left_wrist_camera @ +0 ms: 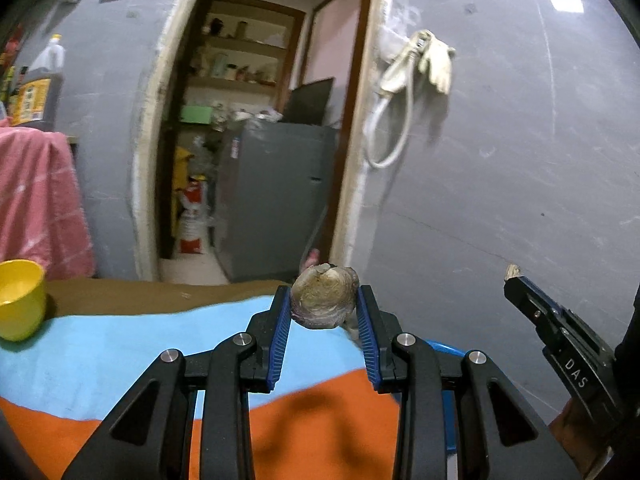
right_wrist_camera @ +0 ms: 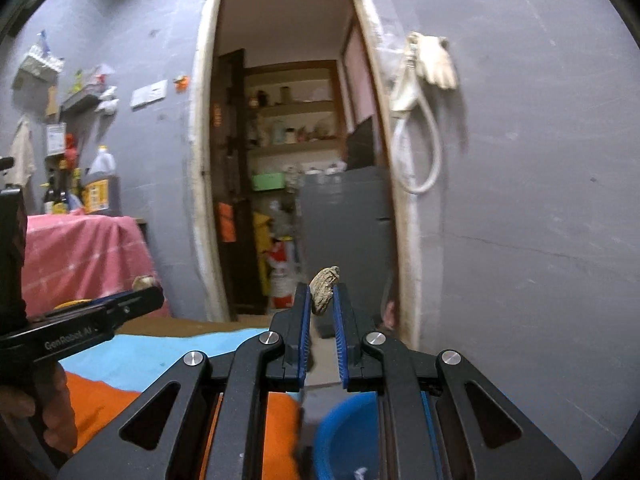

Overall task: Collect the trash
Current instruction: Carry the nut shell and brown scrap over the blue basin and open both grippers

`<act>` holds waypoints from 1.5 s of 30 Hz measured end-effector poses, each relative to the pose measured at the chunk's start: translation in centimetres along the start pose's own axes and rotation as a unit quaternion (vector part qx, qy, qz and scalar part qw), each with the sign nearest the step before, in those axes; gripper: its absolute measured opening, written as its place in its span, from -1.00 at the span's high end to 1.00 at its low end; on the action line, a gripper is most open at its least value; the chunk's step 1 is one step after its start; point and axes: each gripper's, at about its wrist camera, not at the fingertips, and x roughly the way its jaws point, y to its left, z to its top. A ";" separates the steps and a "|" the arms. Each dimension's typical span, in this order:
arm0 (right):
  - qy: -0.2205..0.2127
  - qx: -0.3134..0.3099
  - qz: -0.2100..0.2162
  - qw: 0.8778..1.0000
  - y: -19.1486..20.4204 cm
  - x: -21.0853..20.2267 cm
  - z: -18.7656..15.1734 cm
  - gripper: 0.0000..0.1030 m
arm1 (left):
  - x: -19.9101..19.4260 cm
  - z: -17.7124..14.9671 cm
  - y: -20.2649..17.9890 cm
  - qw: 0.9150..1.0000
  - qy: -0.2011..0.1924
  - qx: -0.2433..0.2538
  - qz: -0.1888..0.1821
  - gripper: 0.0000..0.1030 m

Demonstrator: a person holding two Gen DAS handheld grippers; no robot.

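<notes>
Between the blue pads of the left gripper [left_wrist_camera: 323, 307] sits a round, flat shell [left_wrist_camera: 325, 298], brownish with a purple edge. The jaws are closed to the shell's width and touch it on both sides; its broad face is turned toward the camera. The shell is held clear above the cloth [left_wrist_camera: 120, 344], near the far right edge of the table.

Right gripper [right_wrist_camera: 322, 300]: jaws nearly closed on a thin brown scrap [right_wrist_camera: 325, 289], gripped by its lower half. The scrap's long axis runs upward and slightly right, out past the fingertips.

Both items are lifted, so the next step is judged to be the drop. The blue bin [right_wrist_camera: 348, 436] is the likely receptacle. Its rim shows low in the right wrist view, directly under the right gripper and just beyond the right edge of the cloth. In the left wrist view only a sliver of blue rim [left_wrist_camera: 442, 347] appears, below and right of the left jaws.

Relation that governs the move: the bin lies below both grippers, and the right gripper is nearer. The left gripper needs a short shift right before release.

A yellow cup [left_wrist_camera: 20, 300] stands at the far left, well apart.
</notes>
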 end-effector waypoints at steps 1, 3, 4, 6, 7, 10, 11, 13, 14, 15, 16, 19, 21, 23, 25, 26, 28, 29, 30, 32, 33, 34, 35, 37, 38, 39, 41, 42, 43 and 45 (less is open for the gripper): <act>0.003 0.005 -0.007 1.000 -0.6 -0.2 -0.1 0.81 | 0.4 0.0 -0.5 1.000 0.004 0.002 -0.004 0.45; 0.009 0.015 -0.020 1.000 -1.8 -0.5 -0.4 0.81 | 1.3 -0.3 -1.9 1.000 0.018 0.005 -0.016 0.45; 0.012 0.019 -0.025 0.999 -2.3 -0.7 -0.6 0.81 | 1.6 -0.5 -2.6 0.999 0.024 0.005 -0.022 0.45; 0.023 0.034 -0.035 0.999 -3.5 -0.8 -1.0 0.81 | 2.3 -0.7 -3.5 0.999 0.036 0.005 -0.033 0.45; 0.029 0.041 -0.039 0.998 -4.0 -0.8 -1.1 0.81 | 2.7 -0.8 -4.0 0.998 0.042 0.005 -0.036 0.45; 0.046 0.056 -0.049 0.996 -5.2 -0.7 -1.7 0.80 | 3.6 -1.4 -5.0 0.997 0.057 0.009 -0.041 0.44; 0.055 0.062 -0.053 0.995 -5.6 -0.5 -1.9 0.80 | 4.1 -1.5 -5.4 0.997 0.068 0.011 -0.043 0.44; 0.069 0.071 -0.058 0.993 -6.2 -0.3 -2.2 0.80 | 5.1 -1.9 -5.8 0.995 0.088 0.010 -0.045 0.44; 0.075 0.075 -0.059 0.993 -6.4 -0.1 -2.4 0.80 | 5.6 -2.2 -5.9 0.994 0.101 0.008 -0.046 0.44; 0.086 0.080 -0.062 0.991 -6.7 0.1 -2.7 0.80 | 6.1 -2.5 -6.0 0.992 0.114 0.004 -0.049 0.44; 0.097 0.086 -0.064 0.989 -7.0 0.4 -3.0 0.80 | 6.8 -2.8 -6.0 0.990 0.129 -0.001 -0.052 0.44; 0.123 0.096 -0.068 0.985 -7.4 1.2 -3.7 0.80 | 8.4 -3.7 -6.2 0.985 0.166 -0.010 -0.055 0.44; 0.138 0.103 -0.068 0.983 -7.6 1.6 -4.1 0.80 | 9.1 -4.4 -6.6 0.982 0.181 -0.013 -0.059 0.44; 0.148 0.109 -0.069 0.981 -7.8 1.9 -4.4 0.79 | 9.5 -4.9 -6.8 0.980 0.191 -0.012 -0.061 0.44; 0.157 0.113 -0.071 0.978 -7.9 2.0 -4.7 0.75 | 10.1 -5.3 -6.8 0.977 0.203 -0.009 -0.066 0.43; 0.162 0.115 -0.072 0.978 -8.1 2.1 -4.8 0.69 | 10.2 -5.5 -6.9 0.975 0.210 -0.007 -0.069 0.42; 0.166 0.119 -0.076 0.976 -8.3 2.2 -4.8 0.52 | 10.5 -5.9 -7.1 0.973 0.218 -0.003 -0.071 0.40; 0.168 0.122 -0.078 0.975 -8.5 2.1 -4.9 0.44 | 10.6 -6.1 -7.1 0.973 0.219 -0.003 -0.072 0.35; 0.168 0.125 -0.080 0.975 -8.6 2.1 -4.9 0.44 | 10.5 -6.2 -7.1 0.973 0.218 -0.005 -0.073 0.28; 0.168 0.129 -0.084 0.974 -8.9 2.1 -4.8 0.44 | 10.4 -6.2 -7.0 0.973 0.216 -0.010 -0.077 0.22; 0.168 0.131 -0.085 0.973 -9.1 2.0 -4.9 0.44 | 10.4 -6.2 -6.9 0.974 0.215 -0.012 -0.077 0.20; 0.168 0.132 -0.087 0.973 -9.2 1.9 -4.9 0.43 | 10.3 -6.1 -6.9 0.974 0.213 -0.012 -0.077 0.20; 0.169 0.132 -0.089 0.973 -9.2 2.0 -4.9 0.43 | 10.3 -6.1 -6.8 0.974 0.211 -0.012 -0.076 0.20; 0.168 0.133 -0.090 0.973 -9.2 2.0 -4.9 0.41 | 10.2 -6.0 -6.7 0.976 0.205 -0.012 -0.074 0.20; 0.166 0.133 -0.092 0.973 -9.2 1.9 -4.8 0.38 | 10.4 -5.7 -6.7 0.977 0.202 -0.013 -0.071 0.17; 0.165 0.133 -0.092 0.973 -9.2 1.9 -4.8 0.36 | 10.3 -5.5 -6.6 0.977 0.200 -0.013 -0.069 0.12; 0.161 0.131 -0.093 0.974 -9.1 1.8 -4.7 0.25 | 10.2 -5.4 -6.3 0.979 0.193 -0.016 -0.062 0.05; 0.159 0.129 -0.094 0.974 -9.0 1.8 -4.6 0.22 | 10.0 -5.3 -6.3 0.980 0.190 -0.017 -0.060 0.03; 0.158 0.128 -0.094 0.975 -8.9 1.9 -4.6 0.19 | 9.9 -5.2 -6.1 0.980 0.187 -0.019 -0.058 0.02; 0.155 0.124 -0.095 0.975 -8.8 1.8 -4.5 0.16 | 9.7 -5.0 -5.8 0.981 0.185 -0.022 -0.053 0.00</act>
